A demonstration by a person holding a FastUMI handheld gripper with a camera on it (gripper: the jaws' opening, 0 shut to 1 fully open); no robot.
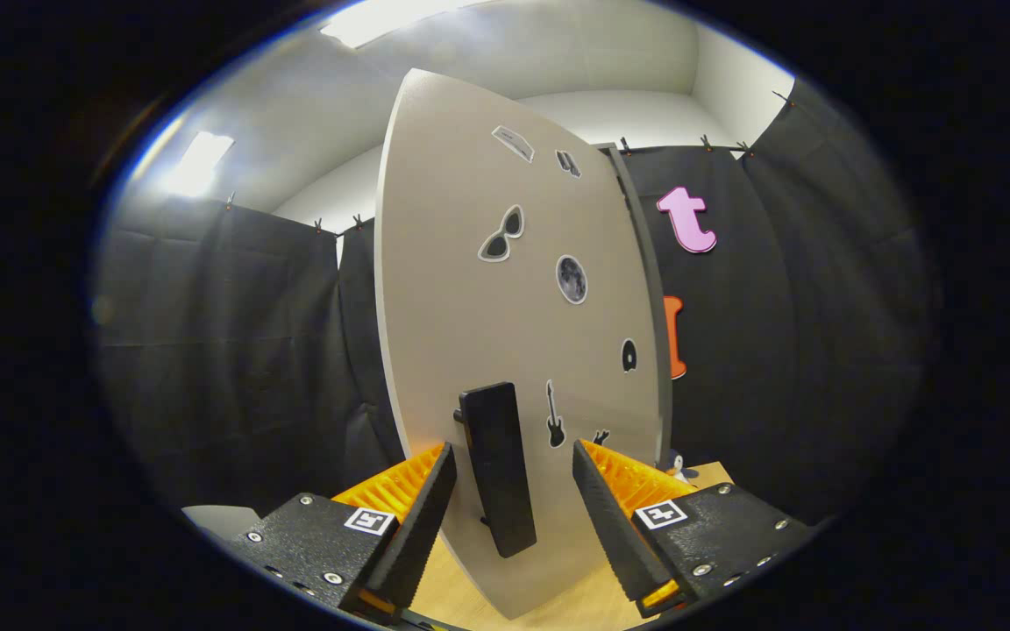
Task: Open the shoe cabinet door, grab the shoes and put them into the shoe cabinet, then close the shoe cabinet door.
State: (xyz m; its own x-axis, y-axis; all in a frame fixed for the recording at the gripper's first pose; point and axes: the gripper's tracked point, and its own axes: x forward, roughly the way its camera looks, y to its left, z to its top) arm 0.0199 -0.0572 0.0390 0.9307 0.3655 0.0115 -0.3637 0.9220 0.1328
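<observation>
Two fingers (422, 499) of the single gripper (509, 491) stand apart, one on either side of the black handle (496, 464), with a clear gap between each finger and the handle; neither presses on it. One handle is counted: a dark upright bar, mounted on the shoe cabinet door (470, 289) and standing slightly proud of it.

One door is in view, a pale grey panel seen at an angle, its lower edge above the light wooden bench (461, 596). Stickers on the door: seven counted, namely a pair of sunglasses (501, 234), a round moon (572, 280), a guitar (555, 414), a small dark rounded shape (629, 355), two near the top edge too small to identify, and one partly hidden behind the right-hand finger.

One small penguin-like figure (677, 466) stands on the bench beyond that finger, beside the door's far edge.
</observation>
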